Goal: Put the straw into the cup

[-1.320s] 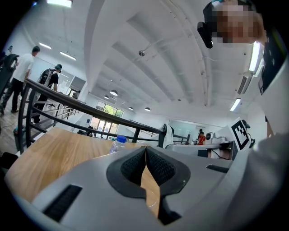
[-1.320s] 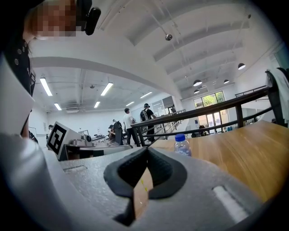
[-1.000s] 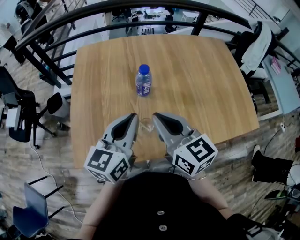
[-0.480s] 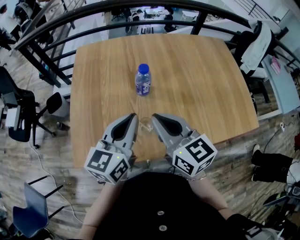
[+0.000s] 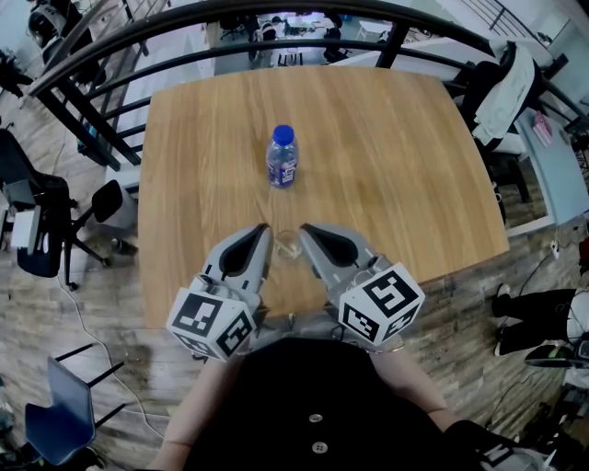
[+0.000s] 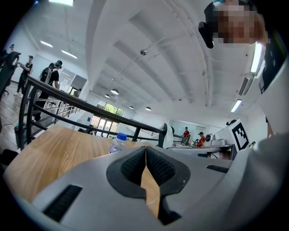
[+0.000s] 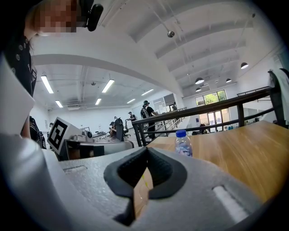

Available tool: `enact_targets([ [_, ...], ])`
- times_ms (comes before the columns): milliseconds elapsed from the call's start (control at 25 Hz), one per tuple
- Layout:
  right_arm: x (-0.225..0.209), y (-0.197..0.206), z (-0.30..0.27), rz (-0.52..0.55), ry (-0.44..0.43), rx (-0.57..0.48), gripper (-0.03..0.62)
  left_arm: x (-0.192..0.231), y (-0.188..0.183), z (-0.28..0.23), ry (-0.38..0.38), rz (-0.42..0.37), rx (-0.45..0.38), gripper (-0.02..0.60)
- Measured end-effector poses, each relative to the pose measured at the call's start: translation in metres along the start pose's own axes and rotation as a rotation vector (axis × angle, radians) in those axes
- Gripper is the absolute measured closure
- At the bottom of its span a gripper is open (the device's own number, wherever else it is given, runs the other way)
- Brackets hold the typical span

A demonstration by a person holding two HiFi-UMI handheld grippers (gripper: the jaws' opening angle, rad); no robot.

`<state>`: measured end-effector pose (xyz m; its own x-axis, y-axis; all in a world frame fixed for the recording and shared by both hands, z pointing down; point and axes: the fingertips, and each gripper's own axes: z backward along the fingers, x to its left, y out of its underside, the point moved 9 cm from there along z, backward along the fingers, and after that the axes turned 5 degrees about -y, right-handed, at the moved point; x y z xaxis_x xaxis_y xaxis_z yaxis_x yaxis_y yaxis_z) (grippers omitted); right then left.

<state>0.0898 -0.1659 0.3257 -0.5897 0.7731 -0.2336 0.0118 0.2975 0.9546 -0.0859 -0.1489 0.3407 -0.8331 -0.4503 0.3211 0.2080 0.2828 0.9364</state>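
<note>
Plainly, the jaws of the left gripper (image 6: 146, 150) are closed. Its dark ribbed pads (image 6: 133, 164) meet along one line at the tips and nothing is gripped between them. Only a sliver of wooden worktop (image 5: 386, 156) is seen through the gap lower down. The jaws of the right gripper (image 7: 146, 152) are likewise closed tip to tip, with nothing gripped between their pads (image 7: 159, 169), and bare wood is again seen in the gap beneath.

From the head view, both grippers are held low over the near edge of the worktop, angled inward so that their tips point toward each other. A small clear cup (image 5: 287, 245) stands upright on the wood between the two tips, just beside each; whether either tip touches it cannot be told. The straw cannot be picked out in any view.

Behind the jaws, the left marker cube (image 5: 210, 322) and the right marker cube (image 5: 380, 305) are held close to the person's dark clothing (image 5: 313, 405).

Farther off, a water bottle (image 5: 282, 159) with a blue cap stands upright near the middle of the worktop, well apart from the cup and beyond it. A black railing (image 5: 276, 17) curves round the far side. An office chair (image 5: 37, 221) stands on the floor to the left, and a pale jacket (image 5: 502, 87) is hung at the far right.
</note>
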Motion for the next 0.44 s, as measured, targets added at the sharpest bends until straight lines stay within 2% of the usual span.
enact_targets([
  [440, 0.0008, 0.0002, 0.0001, -0.005, -0.007, -0.012, 0.597, -0.0015, 0.0008, 0.0005, 0.003, 0.007, -0.008, 0.561],
])
